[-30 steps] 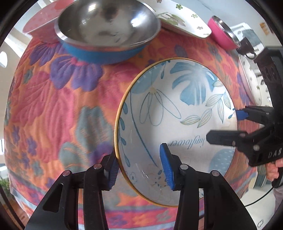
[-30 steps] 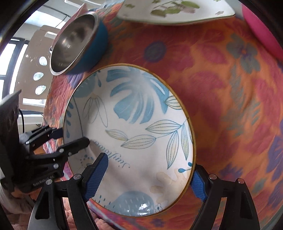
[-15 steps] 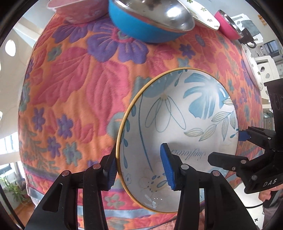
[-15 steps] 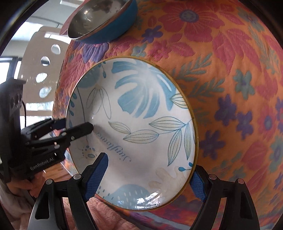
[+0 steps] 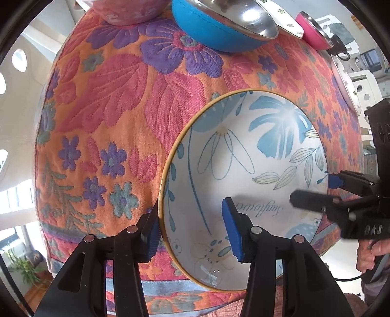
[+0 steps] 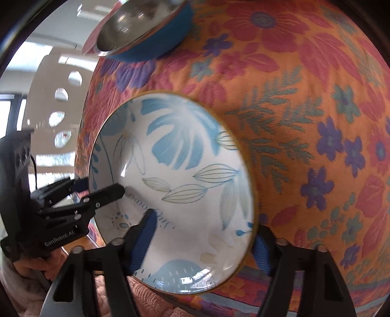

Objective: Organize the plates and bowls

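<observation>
I see one white bowl [image 5: 246,170] with blue leaf prints and a thin gold rim on the floral-clothed surface [image 5: 117,117]. My left gripper [image 5: 192,231] is clamped on its rim; my right gripper [image 6: 202,241], whose jaws have just been closing, straddles the opposite rim. Beyond stand one blue steel-lined bowl [image 5: 219,31] and one pink bowl [image 5: 126,12].

The blue-leaf bowl [image 5: 243,156] looks like glazed ceramic, smooth and glossy, catching window glare along its lower wall. The floral tablecloth [image 5: 117,102] beneath is woven, quilted cloth, matt and nubbly, while the blue bowl [image 5: 219,31] at the far edge has a mirror-bright steel lining inside a smooth blue plastic shell. The gripper fingers [image 5: 234,229] look like matt black plastic with ribbed blue rubbery pads.
</observation>
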A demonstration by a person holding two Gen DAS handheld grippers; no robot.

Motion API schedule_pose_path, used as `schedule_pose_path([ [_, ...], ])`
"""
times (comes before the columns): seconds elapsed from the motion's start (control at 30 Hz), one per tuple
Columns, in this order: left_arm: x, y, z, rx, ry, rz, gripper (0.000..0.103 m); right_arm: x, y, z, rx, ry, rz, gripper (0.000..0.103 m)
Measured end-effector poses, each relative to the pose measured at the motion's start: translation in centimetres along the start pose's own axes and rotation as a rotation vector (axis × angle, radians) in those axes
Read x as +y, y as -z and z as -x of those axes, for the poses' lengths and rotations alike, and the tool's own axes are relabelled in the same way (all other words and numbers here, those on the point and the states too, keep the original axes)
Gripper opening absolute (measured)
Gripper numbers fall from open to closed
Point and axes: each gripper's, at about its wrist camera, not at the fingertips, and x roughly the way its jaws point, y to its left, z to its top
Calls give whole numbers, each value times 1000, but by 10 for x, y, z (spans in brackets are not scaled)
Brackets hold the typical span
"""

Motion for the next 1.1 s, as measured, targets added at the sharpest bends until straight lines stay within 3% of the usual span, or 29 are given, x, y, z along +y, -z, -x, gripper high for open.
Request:
schedule_pose_path([
  [0.17, 2, 2, 2, -1, 4, 12, 44, -9, 2, 5, -9, 5, -17, 49],
  [0.4, 5, 3, 2, -11, 12, 40, 44, 2, 0, 1, 8, 84, 7, 49],
  [1.1, -1, -1, -1, -29, 24, 99, 43, 22, -5, -17, 50, 106, 61, 49],
])
